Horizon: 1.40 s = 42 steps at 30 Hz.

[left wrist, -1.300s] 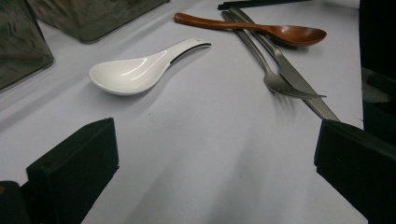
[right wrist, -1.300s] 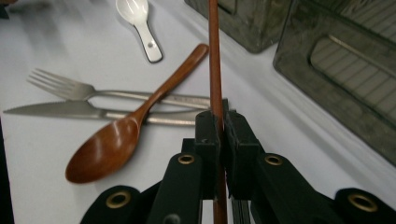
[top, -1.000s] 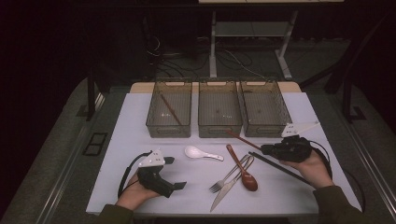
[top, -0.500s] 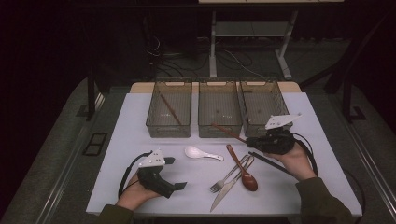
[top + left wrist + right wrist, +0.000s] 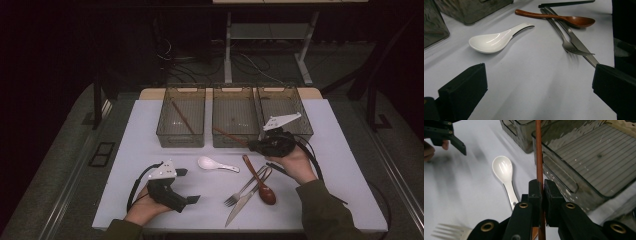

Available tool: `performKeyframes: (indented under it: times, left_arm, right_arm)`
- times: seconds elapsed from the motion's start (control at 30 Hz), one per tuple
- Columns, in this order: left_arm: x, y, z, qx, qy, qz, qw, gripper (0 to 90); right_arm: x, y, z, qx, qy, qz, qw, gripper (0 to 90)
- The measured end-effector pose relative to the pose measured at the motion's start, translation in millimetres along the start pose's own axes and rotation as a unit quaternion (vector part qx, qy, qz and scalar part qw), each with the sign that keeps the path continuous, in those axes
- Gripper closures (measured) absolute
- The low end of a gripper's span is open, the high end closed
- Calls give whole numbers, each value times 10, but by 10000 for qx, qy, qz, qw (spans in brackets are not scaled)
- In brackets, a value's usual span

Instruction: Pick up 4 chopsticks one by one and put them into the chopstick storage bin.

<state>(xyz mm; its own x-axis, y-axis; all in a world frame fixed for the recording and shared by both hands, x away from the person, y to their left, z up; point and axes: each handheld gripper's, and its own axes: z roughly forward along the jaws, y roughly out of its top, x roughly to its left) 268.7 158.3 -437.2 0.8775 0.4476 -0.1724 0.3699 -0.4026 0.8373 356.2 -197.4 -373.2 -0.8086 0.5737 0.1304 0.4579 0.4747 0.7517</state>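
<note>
Chopstick [image 5: 539,157], slim brown wood, pinched by right gripper [image 5: 542,192].

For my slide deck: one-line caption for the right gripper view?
Right gripper clamps a brown chopstick beside a clear bin, white spoon below.

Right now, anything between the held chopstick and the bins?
Nothing visible blocks it. The right gripper clamps the brown chopstick, whose tip already reaches over the near wall of the middle bin. That bin's floor looks bare.
</note>
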Motion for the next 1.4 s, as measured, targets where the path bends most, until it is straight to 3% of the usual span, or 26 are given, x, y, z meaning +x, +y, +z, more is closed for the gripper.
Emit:
performKeyframes:
  times: [0.57,0.87,1.4]
  left_arm:
    - [-2,8,6,13,-14,43,10000,0]
    - [-3,11,9,69,-42,58,10000,0]
    - [-12,17,20,7,-59,74,10000,0]
  right_arm:
    - [-2,459,318,92,-274,71,9996,848]
    - [-22,671,438,97,-293,172,9994,848]
    - [-25,1048,865,192,-462,253,9984,848]
